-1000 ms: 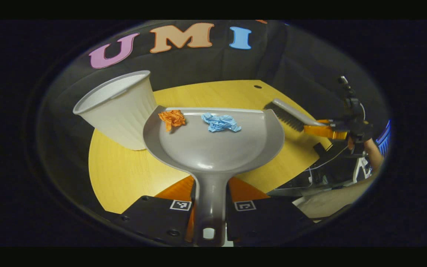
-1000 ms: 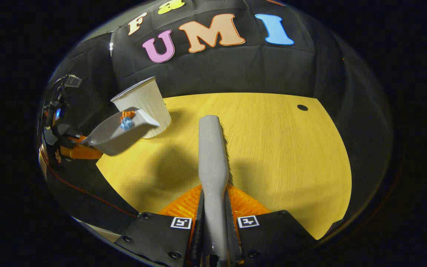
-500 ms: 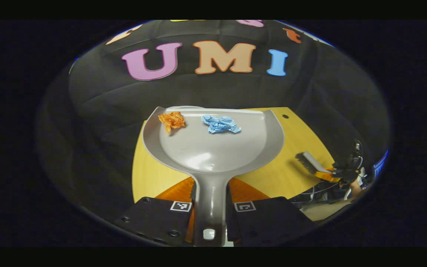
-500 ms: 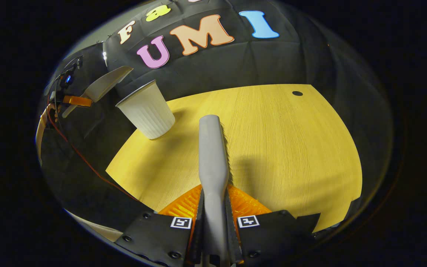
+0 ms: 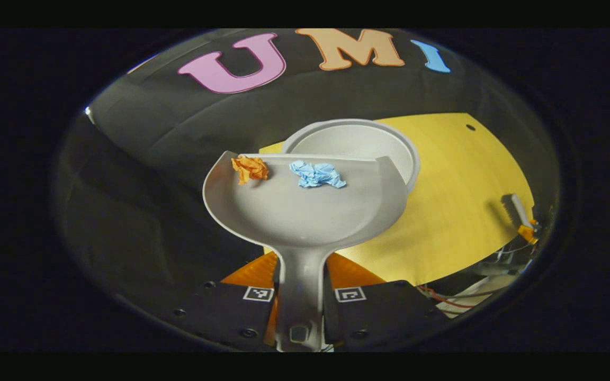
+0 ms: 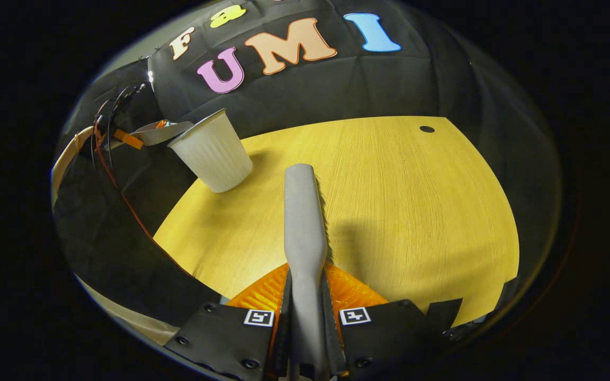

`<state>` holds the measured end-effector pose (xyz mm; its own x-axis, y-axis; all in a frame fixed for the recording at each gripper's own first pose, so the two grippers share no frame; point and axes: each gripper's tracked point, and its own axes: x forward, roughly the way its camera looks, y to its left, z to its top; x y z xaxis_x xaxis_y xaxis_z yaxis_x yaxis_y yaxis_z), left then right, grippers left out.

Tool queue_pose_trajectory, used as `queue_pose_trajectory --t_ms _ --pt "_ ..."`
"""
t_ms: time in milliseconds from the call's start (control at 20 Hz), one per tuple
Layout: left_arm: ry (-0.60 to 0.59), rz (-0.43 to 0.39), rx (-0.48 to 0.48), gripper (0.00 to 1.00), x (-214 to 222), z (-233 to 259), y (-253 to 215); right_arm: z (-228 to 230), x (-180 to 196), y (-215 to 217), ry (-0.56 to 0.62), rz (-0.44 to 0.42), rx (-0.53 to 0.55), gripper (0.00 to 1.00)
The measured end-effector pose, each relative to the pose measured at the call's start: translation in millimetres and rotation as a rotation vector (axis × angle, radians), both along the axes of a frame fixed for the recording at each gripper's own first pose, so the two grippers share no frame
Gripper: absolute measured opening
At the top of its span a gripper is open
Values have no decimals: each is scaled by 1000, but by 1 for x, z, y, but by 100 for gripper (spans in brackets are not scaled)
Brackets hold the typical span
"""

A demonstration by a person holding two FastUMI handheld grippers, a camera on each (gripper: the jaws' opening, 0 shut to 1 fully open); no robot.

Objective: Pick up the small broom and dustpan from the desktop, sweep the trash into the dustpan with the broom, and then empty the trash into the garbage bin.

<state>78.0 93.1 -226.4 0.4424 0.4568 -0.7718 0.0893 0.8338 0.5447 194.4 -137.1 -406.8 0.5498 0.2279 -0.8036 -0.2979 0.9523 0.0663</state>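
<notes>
My left gripper [image 5: 301, 275] is shut on the handle of the grey dustpan [image 5: 305, 211]. Near the pan's front lip lie an orange paper wad [image 5: 250, 168] and a blue paper wad [image 5: 316, 174]. That lip hangs over the open mouth of the white ribbed garbage bin [image 5: 355, 143]. My right gripper [image 6: 305, 296] is shut on the handle of the small grey broom [image 6: 303, 211], held above the yellow desktop [image 6: 416, 211]. In the right gripper view the dustpan [image 6: 159, 132] meets the rim of the bin [image 6: 214, 153] at the far left. In the left gripper view the broom [image 5: 514, 209] shows far right.
The bin stands at the desktop's back left corner, close to the black cloth wall. A small round hole [image 6: 427, 129] marks the desktop's far right. Red cables [image 6: 119, 190] run along the left side beyond the desktop's edge.
The dustpan has come down from above onto the bin's left rim, so the bin's mouth now shows past its lip. Both wads have stayed in place. The broom has barely moved.
</notes>
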Motion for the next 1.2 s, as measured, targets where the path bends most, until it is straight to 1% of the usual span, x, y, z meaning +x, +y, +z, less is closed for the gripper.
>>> queue_pose_trajectory --t_ms 150,200,250,400,500,700,750,800,900,950,1000,1050,1100,1200 --pt "65 -2 81 28 1 6 3 -1 0 -1 0 -5 5 31" --pt "75 -13 114 27 3 8 3 -2 0 -3 -1 -8 8 31" --pt "86 -19 145 28 5 11 4 -1 0 -3 2 -10 11 31" --pt "107 -32 200 27 9 18 2 0 0 -4 -1 -13 15 31" --pt "99 -32 205 28 9 17 3 2 0 -5 -3 -13 22 31" --pt "66 -39 175 28 12 16 3 5 0 -7 -10 -9 25 31" --pt "39 -40 153 27 15 13 1 6 -1 -6 -16 -6 26 31" --pt "-3 -30 99 27 18 8 -4 7 -2 -5 -20 -4 27 31" --pt "-108 -17 -79 29 28 0 -28 9 -3 -5 -28 -2 24 31" --pt "-165 -15 -175 27 32 -2 -46 11 -2 -3 -30 -4 23 31" --pt "-217 -19 -237 27 34 -1 -61 12 -2 -3 -33 -8 28 31" --pt "-262 -31 -279 28 34 3 -69 14 -2 -2 -39 -13 34 31" --pt "-300 -53 -300 27 37 5 -85 16 -4 -7 -46 -19 42 31" --pt "-344 -129 -329 28 42 11 -115 23 -8 -14 -64 -41 61 31"
